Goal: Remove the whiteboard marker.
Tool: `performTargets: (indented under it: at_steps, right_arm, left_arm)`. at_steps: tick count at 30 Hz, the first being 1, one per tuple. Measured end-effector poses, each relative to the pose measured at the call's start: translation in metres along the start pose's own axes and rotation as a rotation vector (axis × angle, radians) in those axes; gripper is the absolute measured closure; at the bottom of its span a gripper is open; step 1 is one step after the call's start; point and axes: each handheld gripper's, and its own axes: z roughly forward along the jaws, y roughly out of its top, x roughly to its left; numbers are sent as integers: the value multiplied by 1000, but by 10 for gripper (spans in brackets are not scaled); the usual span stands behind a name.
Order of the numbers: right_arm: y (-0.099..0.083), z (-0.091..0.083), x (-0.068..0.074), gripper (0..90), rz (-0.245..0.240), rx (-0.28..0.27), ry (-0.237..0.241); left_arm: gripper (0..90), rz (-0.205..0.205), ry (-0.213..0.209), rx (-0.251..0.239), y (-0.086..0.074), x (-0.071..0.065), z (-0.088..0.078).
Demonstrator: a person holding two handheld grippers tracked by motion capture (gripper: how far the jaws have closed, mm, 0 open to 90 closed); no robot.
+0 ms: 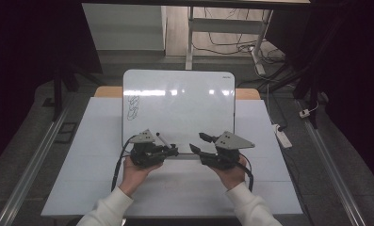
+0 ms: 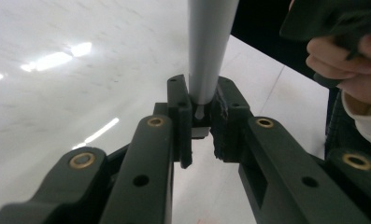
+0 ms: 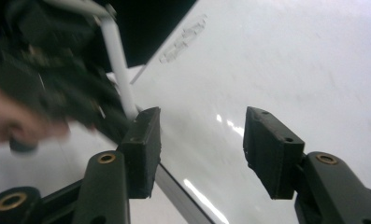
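- Pinching the grey marker (image 2: 206, 51) between the pressed-together pads of the left gripper (image 1: 173, 151); barrel slanting up and away over the whiteboard (image 1: 194, 101)
- Holding the right gripper (image 1: 197, 142) spread and empty, just right of the marker (nearer its gripped end than its cap)
- Lying well off at the board's left: scribbles (image 1: 133, 107)

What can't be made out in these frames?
- Grey marker pen: its upper end leaves the left gripper view's top edge.
- Dark scribble on the white whiteboard: too small in the high view, blurred in the right gripper view.
- Left gripper: motion-blurred in the right gripper view.
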Motion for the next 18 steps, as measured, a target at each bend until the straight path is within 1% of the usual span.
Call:
performTargets:
  at_steps: [1, 2, 4, 6, 7, 9, 10, 12, 15, 18]
  right_arm:
    - [-3, -3, -4, 454, 5, 7, -3]
    - [-8, -7, -8, 450, 13, 12, -6]
    - [-18, -17, -16, 444, 22, 23, -17]
    - [-27, -27, -23, 442, 27, 33, -32]
    - [-32, -32, -26, 441, 32, 44, -42]
    - [-40, -43, -31, 441, 25, 66, -72]
    - [-44, -48, -33, 441, 20, 73, -84]
    - [-53, -60, -37, 439, 24, 83, -110]
    - [-65, -77, -45, 439, 45, 96, -147]
    - [-76, -92, -52, 439, 74, 103, -169]
  left_arm:
    - [777, 0, 0, 0, 0, 0, 0]
    - [777, 2, 7, -8, 0, 1, -6]
    - [777, 2, 9, -13, 0, 1, -8]
    - [777, 3, 15, -24, -1, 2, -15]
    - [777, 4, 17, -25, -1, 3, -17]
    - [777, 6, 19, -30, -1, 3, -21]
    - [777, 8, 21, -32, -1, 3, -22]
    - [777, 13, 27, -36, 0, 4, -26]
    - [777, 13, 30, -42, 0, 5, -29]
    - [777, 15, 34, -49, 2, 7, -33]
